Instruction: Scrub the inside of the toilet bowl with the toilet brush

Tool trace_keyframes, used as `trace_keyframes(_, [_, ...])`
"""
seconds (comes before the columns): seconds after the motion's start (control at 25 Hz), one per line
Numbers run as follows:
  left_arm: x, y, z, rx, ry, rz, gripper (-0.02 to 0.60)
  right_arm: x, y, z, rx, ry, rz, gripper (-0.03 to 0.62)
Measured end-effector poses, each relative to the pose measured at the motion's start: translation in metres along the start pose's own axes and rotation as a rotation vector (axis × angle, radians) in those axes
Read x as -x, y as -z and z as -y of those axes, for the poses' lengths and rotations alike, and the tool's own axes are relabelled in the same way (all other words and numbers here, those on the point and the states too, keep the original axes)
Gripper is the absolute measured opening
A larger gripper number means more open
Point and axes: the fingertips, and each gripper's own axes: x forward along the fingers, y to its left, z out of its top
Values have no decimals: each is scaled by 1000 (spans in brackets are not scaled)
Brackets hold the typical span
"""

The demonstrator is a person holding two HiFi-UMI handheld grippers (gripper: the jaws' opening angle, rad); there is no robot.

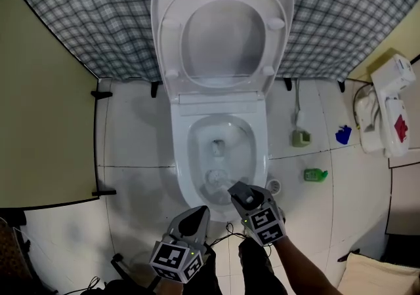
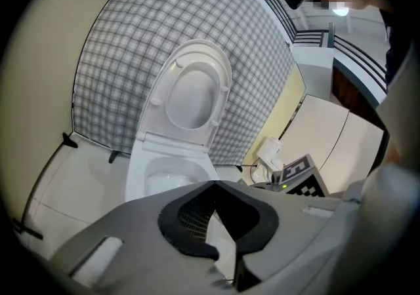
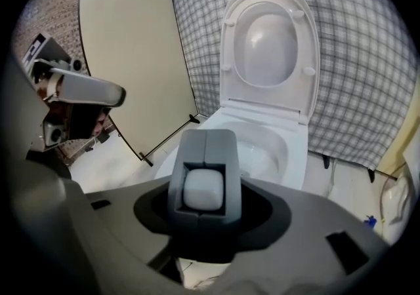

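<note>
Firmly, right gripper [image 1: 237, 189] clamps toilet brush [image 1: 215, 178] in bowl [image 1: 179, 151].

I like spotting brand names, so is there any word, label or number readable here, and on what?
No readable text anywhere.
White box: red mark, too blurred to read.
Green bottle: label too small to read.
Cube markers: black-and-white patterns, no letters.
</note>
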Motion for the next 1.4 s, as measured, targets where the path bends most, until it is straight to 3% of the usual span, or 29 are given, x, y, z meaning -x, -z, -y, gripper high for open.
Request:
trace_keyframes(0.36, [-10, -1, -6, -1, 11, -4, -12, -61, 7, 43, -52, 77, -89, 201])
trace_keyframes(0.64, [-12, -5, -13, 6, 1, 2, -12, -89, 0, 59, 83, 69, -137, 199])
trace_keyframes(1.0, [0, -11, -9, -8, -6, 5, -12, -29, 11, 32, 231, -13, -136, 198])
trace_keyframes(1.4, [13, -8, 26, -26, 20, 0, -12, 50, 23, -4, 336, -92, -187, 196])
